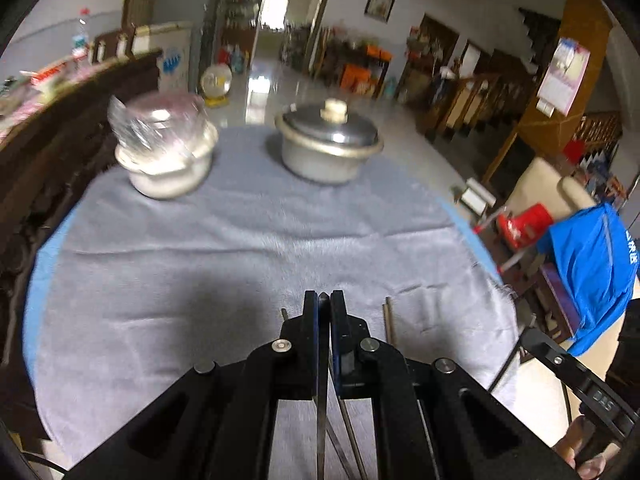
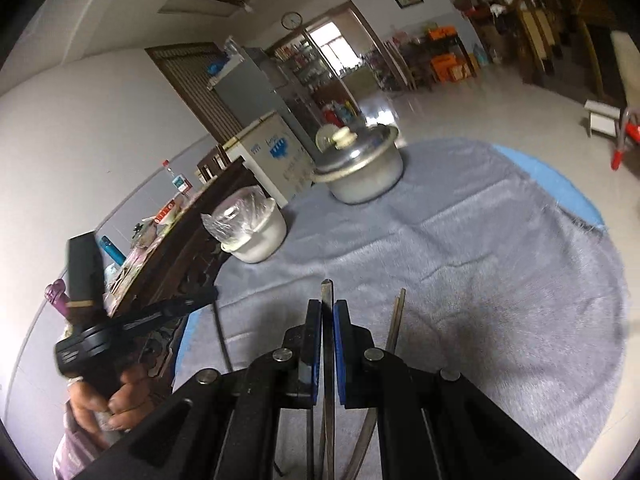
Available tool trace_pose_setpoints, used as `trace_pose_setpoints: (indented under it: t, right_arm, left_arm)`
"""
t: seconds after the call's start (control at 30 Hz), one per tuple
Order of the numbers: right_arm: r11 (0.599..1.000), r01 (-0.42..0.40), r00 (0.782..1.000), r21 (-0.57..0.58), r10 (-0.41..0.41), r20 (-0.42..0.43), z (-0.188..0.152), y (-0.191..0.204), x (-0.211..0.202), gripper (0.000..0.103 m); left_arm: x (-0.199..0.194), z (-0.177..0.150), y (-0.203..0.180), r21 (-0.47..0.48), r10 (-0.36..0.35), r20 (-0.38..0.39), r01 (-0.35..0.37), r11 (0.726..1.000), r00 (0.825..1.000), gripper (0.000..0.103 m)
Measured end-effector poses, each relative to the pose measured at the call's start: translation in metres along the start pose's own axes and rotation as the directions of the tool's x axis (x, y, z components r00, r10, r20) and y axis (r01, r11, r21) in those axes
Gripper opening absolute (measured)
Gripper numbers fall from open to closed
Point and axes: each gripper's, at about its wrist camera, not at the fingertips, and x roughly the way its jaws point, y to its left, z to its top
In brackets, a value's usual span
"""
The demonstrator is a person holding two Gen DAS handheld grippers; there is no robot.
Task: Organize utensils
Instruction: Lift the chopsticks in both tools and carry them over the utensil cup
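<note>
Fuzzy grey cloth [image 1: 248, 248] is covering the round table; both grippers, left [image 1: 324, 300] and right [image 2: 328, 308], are pinching thin metal utensils [image 2: 327, 292].

Grey cloth [image 1: 248, 248] is lying open ahead — lidded pot [image 1: 328, 148] and wrapped bowl [image 1: 168, 156] are blocking the far edge.

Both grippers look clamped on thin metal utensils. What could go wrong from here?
1. The right gripper pinches a thin flat utensil edge-on; it may pivot or slip.
2. A loose utensil lies right beside it and could get dragged.
3. The gray cloth is wrinkled and could snag tips.
</note>
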Motion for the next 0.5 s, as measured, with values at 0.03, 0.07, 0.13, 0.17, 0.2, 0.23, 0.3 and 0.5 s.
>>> trace_pose_setpoints:
  t: [0.03,0.07,0.13,0.17,0.2,0.23,0.3,0.5]
  right_arm:
    - [1.000,-0.001,1.000,-0.006,0.001,0.016,-0.002,0.005,-0.008,0.007]
    - [1.000,-0.001,1.000,-0.012,0.001,0.026,-0.004,0.009,-0.013,0.007]
    - [1.000,0.009,0.999,-0.028,-0.008,0.052,-0.008,0.018,-0.024,0.007]
    - [0.999,0.016,0.998,-0.036,-0.014,0.063,-0.010,0.023,-0.030,0.007]
    - [0.999,0.024,0.997,-0.044,-0.020,0.076,-0.012,0.027,-0.035,0.007]
    - [0.998,0.030,0.996,-0.052,-0.025,0.089,-0.014,0.032,-0.041,0.007]
    - [0.997,0.041,0.993,-0.066,-0.033,0.114,-0.018,0.039,-0.051,0.007]
    - [0.989,0.089,0.979,-0.114,-0.066,0.195,-0.023,0.064,-0.077,0.007]
  left_arm:
    - [-0.013,-0.003,0.000,-0.002,-0.003,0.024,0.003,1.000,1.000,0.006]
    - [-0.030,-0.007,0.001,-0.004,-0.004,0.055,0.004,1.000,0.998,0.006]
    - [-0.050,-0.014,0.000,-0.001,0.003,0.095,-0.003,1.000,0.995,0.006]
    - [-0.062,-0.018,-0.002,0.002,0.013,0.115,-0.013,1.000,0.993,0.006]
    - [-0.070,-0.023,-0.003,0.003,0.017,0.130,-0.018,1.000,0.991,0.006]
    - [-0.078,-0.028,-0.003,0.003,0.018,0.146,-0.019,1.000,0.989,0.006]
    - [-0.093,-0.036,-0.004,-0.004,0.022,0.177,-0.021,1.000,0.984,0.006]
    - [-0.128,-0.047,-0.006,-0.023,0.018,0.249,-0.012,1.000,0.968,0.006]
